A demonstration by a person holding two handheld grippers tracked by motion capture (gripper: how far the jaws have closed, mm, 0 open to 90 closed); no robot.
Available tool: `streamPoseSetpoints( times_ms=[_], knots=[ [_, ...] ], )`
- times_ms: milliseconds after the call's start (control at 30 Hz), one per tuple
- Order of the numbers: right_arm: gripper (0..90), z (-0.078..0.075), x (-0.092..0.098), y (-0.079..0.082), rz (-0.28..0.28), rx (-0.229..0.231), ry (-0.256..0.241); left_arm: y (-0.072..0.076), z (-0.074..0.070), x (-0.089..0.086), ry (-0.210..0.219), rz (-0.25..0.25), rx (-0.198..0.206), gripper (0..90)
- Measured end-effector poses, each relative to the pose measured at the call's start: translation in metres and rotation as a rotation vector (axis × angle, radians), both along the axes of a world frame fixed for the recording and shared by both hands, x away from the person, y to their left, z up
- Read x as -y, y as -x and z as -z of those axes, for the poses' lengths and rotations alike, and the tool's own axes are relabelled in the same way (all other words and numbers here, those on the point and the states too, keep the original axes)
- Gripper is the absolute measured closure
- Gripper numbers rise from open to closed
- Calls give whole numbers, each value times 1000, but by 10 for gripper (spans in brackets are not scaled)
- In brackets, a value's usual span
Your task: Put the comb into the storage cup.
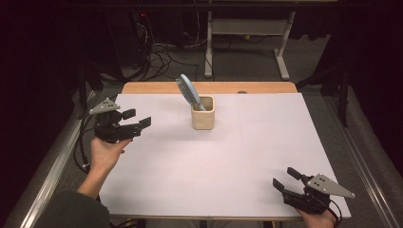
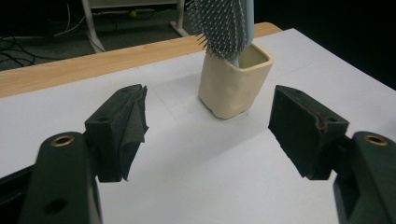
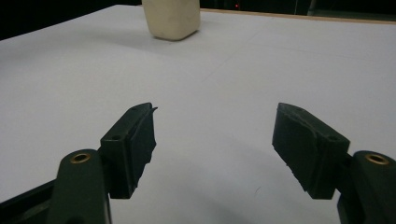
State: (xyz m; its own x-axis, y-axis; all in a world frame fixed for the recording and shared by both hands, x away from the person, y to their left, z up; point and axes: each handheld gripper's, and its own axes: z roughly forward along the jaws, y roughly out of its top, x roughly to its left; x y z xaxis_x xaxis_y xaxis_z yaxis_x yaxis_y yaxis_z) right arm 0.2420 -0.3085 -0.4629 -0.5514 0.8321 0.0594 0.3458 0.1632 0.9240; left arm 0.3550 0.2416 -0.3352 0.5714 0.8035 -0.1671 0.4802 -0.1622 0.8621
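A cream square cup (image 1: 203,113) stands on the white table sheet near the back middle, with a light blue hairbrush (image 1: 189,92) standing in it, bristles facing left. In the left gripper view the cup (image 2: 235,83) and the hairbrush (image 2: 223,25) sit just ahead between the jaws. My left gripper (image 1: 139,118) hovers open at the table's left edge, left of the cup, holding nothing. Open and bare too, my right gripper (image 1: 284,179) rests low near the front right corner. The cup (image 3: 171,18) appears far off in the right gripper view.
A wooden table edge (image 1: 209,88) runs behind the white sheet (image 1: 209,161). Beyond it on the floor are cables (image 1: 157,57) and a white desk frame (image 1: 247,28). A metal rail (image 1: 52,166) runs along the left side.
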Motion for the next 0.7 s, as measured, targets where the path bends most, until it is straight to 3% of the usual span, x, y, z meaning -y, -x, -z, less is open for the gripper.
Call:
streamPoseSetpoints(
  times_ms=[700],
  knots=[
    [297,0,2,1,11,5,-22,20,11,-10,9,6,5,284]
  ],
)
